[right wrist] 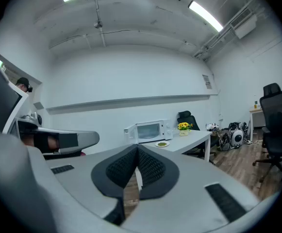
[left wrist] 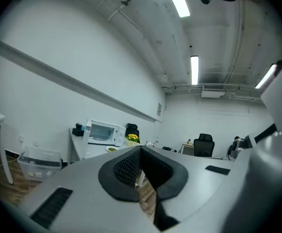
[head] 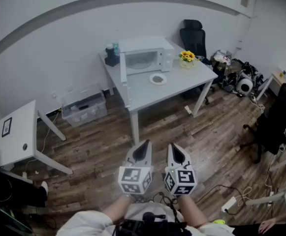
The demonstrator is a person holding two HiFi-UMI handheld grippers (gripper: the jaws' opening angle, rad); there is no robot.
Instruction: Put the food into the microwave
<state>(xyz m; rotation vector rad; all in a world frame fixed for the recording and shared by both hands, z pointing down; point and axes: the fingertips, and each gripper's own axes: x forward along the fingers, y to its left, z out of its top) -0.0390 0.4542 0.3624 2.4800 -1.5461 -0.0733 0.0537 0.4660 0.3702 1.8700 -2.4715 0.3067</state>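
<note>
Left tool (head: 142,149) and right tool (head: 176,151) hover side by side, jaws together and empty, well apart from the bench (head: 184,82) carrying an open microwave (head: 145,58) and plate of food (head: 158,79).

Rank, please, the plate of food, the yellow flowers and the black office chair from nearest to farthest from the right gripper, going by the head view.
1. plate of food, in the middle of the table.
2. yellow flowers, at the table's far right corner.
3. black office chair, beyond the table, by the wall.
</note>
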